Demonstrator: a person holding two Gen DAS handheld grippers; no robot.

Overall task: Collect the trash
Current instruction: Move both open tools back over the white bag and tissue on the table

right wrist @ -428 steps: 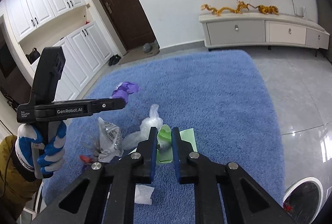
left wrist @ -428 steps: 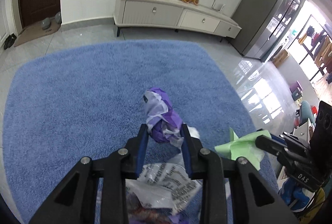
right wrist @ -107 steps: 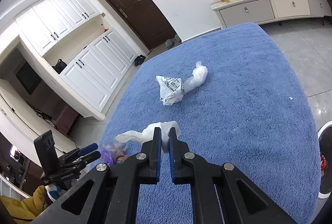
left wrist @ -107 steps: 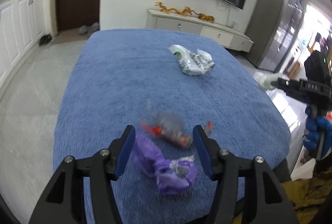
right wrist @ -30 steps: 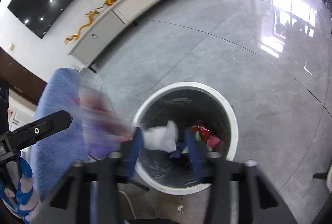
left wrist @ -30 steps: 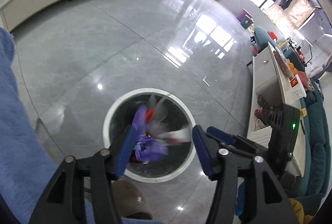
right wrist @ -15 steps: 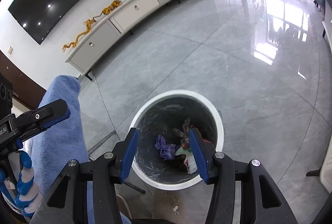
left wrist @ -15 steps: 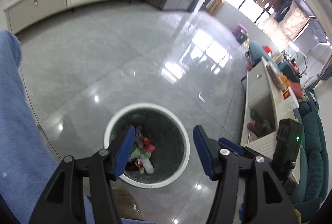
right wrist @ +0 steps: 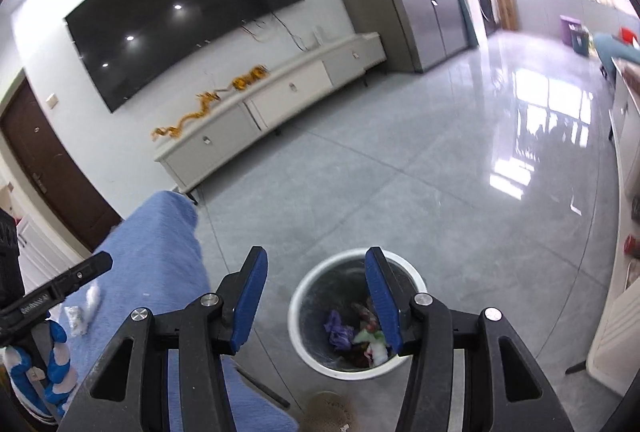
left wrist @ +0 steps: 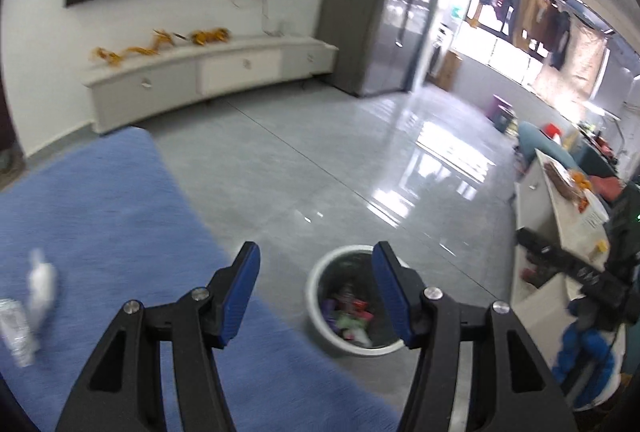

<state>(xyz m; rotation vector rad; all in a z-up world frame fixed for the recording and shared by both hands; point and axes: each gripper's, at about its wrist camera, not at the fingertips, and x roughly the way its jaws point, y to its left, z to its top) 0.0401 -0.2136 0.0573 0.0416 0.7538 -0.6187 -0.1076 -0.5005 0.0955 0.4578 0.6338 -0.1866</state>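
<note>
My left gripper point(left wrist: 316, 256) is open with nothing between its blue pads, held high above the floor. Below and just beyond it stands the round white trash bin point(left wrist: 314, 312) with coloured scraps point(left wrist: 348, 316) inside. My right gripper point(right wrist: 315, 260) is also open and holds nothing, over the same bin point(right wrist: 292, 316), where a purple wad point(right wrist: 338, 328) lies among other litter. On the blue-covered table point(left wrist: 100, 212) to the left lie a white crumpled bag point(left wrist: 40, 280) and a printed wrapper point(left wrist: 16, 332), both blurred. The same white pieces point(right wrist: 86, 302) show in the right wrist view.
Glossy grey tile floor point(right wrist: 400, 192) surrounds the bin. A white TV cabinet point(right wrist: 260, 120) runs along the far wall under a large screen. A white counter point(left wrist: 560, 216) with clutter stands at the right. A gloved hand point(right wrist: 56, 364) holds the left tool.
A second ago the purple and white trash was falling into the bin. Since then both grippers have risen and tipped upward, so the bin sits lower and smaller and the table's trash has come into view.
</note>
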